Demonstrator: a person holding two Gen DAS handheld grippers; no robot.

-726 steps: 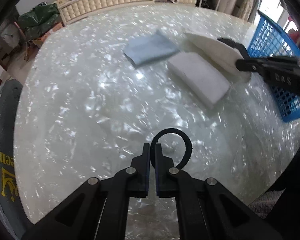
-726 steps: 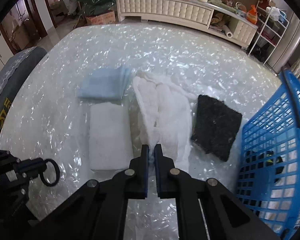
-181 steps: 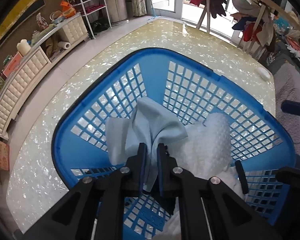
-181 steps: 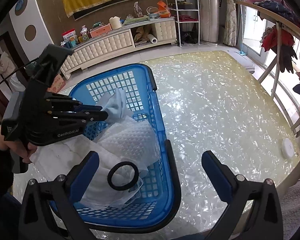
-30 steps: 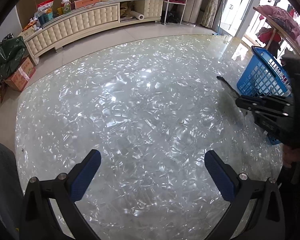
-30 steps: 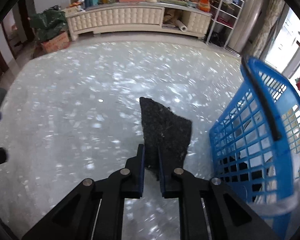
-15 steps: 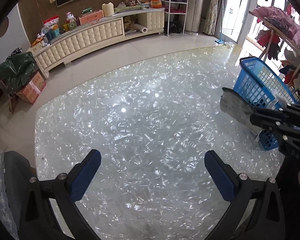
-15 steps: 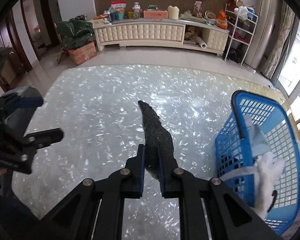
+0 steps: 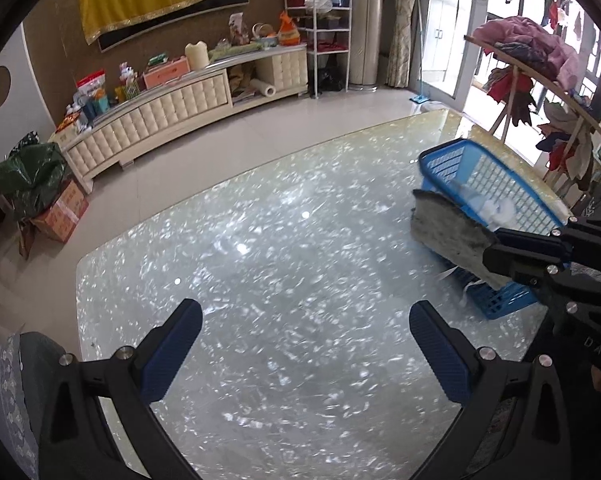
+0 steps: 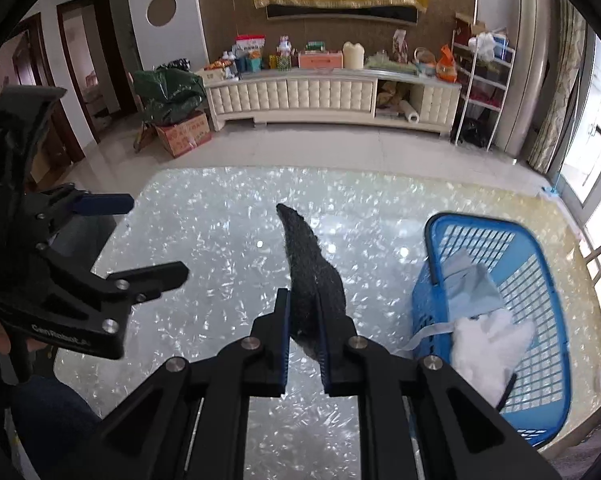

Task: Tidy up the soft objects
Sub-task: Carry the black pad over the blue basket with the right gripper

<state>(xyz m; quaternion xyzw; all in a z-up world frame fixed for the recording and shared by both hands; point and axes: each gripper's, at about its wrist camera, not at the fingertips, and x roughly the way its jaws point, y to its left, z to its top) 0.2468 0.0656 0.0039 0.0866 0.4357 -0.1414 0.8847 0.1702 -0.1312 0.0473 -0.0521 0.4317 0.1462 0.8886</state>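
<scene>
Lifted higher off the pearl-patterned table (image 10: 220,264) than a second ago, the dark scouring pad (image 10: 310,280) is hanging pinched in the right gripper (image 10: 303,312), beside the blue basket (image 10: 540,420) holding cloths (image 10: 488,340). The left gripper (image 9: 304,344) is hovering with fingers spread wide.

Blue basket (image 9: 500,196) near end hidden behind dark pad (image 9: 446,236).

You're looking at a black scouring pad (image 10: 308,276), grey on its other face, a blue lattice basket (image 10: 540,420) holding pale blue cloth (image 10: 470,284) and white cloth (image 10: 484,344), and a surface (image 9: 292,280) showing pearly white flecks.
</scene>
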